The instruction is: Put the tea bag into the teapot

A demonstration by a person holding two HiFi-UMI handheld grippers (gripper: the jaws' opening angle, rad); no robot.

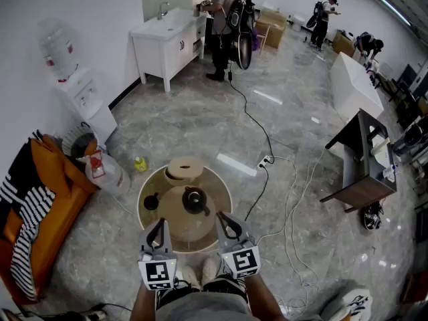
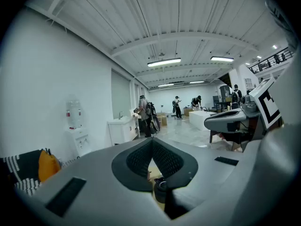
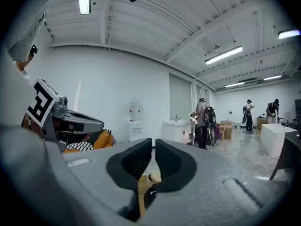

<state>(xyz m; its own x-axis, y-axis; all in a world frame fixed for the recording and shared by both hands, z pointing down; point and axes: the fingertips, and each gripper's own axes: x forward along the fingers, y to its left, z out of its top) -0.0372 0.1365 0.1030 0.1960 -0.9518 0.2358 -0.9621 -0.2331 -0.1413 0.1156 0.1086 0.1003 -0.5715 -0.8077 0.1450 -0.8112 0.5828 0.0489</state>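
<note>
Head view: left tool [image 1: 159, 225] at 7 o'clock and right tool [image 1: 223, 218] at 5 o'clock of teapot [image 1: 194, 200] centred on tabletop [image 1: 146, 225], both closed on nothing; tea bag unseen, so best found first, then pinched lightly.

Long ceiling tube lamps [image 2: 163, 62] give bright, even, cool light, and shadows are faint and soft. The polished floor [image 1: 267, 97] throws back pale streaks of glare. Both gripper views bend strongly and go black at the corners. Close up, the left tool [image 2: 151, 140] and right tool [image 3: 154, 143] look soft-focused.
</note>
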